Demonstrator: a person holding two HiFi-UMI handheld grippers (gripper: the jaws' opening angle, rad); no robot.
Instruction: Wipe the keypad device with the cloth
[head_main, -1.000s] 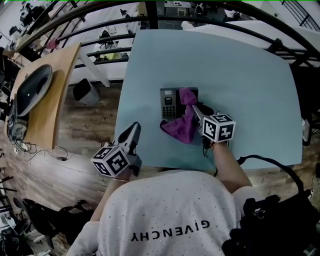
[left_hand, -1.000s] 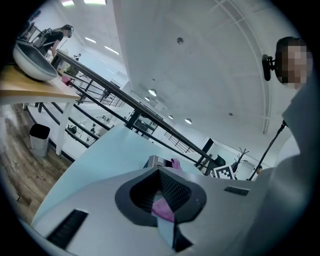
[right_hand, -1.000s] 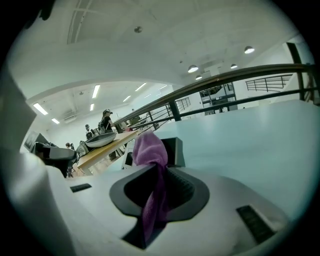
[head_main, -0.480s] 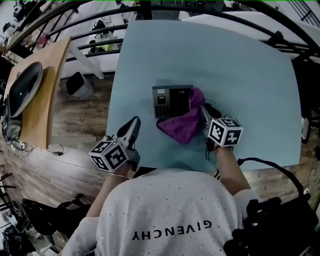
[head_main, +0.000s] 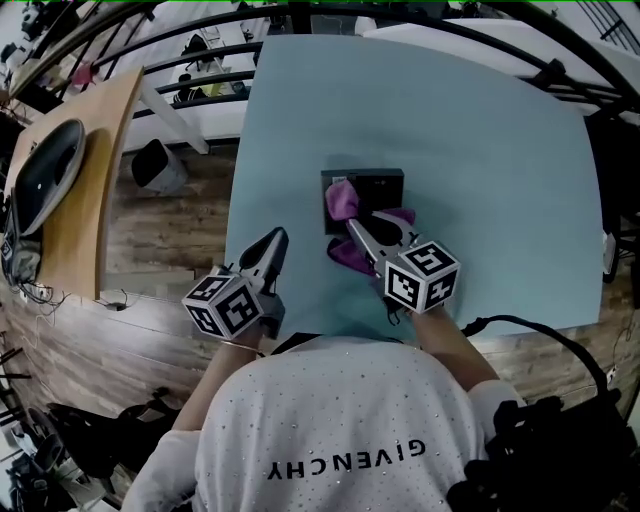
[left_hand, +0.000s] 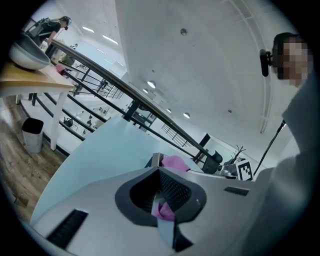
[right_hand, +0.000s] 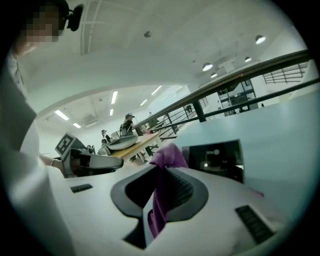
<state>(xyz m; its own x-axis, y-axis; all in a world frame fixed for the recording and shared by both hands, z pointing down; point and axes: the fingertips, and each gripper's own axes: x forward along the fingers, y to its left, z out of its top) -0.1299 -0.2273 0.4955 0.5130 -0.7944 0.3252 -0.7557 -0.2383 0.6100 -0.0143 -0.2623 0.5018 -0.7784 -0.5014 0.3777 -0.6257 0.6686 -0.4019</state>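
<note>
1. The keypad device (head_main: 378, 188) lies flat and face up near the middle of the pale blue tabletop (head_main: 480, 150), straight ahead of you. Its long axis runs left to right across your view, parallel to the tabletop's near edge.
2. The purple cloth (head_main: 343, 200) is draped over the device's left end and spills off its near edge onto the tabletop. The device's right end is bare and dark.
3. Your right tongs (head_main: 354, 225) are clamped on the cloth. Their tips are over the near left part of the device, and they point away from you and to the left.
4. Your left tongs (head_main: 273, 241) are pressed together with nothing gripped. You hold them over the tabletop's near left edge, apart from the cloth and the device, and they point away from you.
5. The right gripper view adds detail that the head view lacks. The cloth (right_hand: 167, 156) is pinched at the tips of the right tongs (right_hand: 160, 169) and hangs down through the hollow behind them. Small light spots show on the device's (right_hand: 216, 157) dark face, and the left tongs (right_hand: 95, 161) sit off to one side.
6. The left gripper view shows the tips of the left tongs (left_hand: 159, 170) meeting. The cloth (left_hand: 175, 162) is heaped just beyond them, and the tongs hide most of the device.
7. Only the head view gives the whole layout. A wooden side table (head_main: 90, 190) stands to your left, apart from the tabletop, over a plank floor (head_main: 170, 230).
</note>
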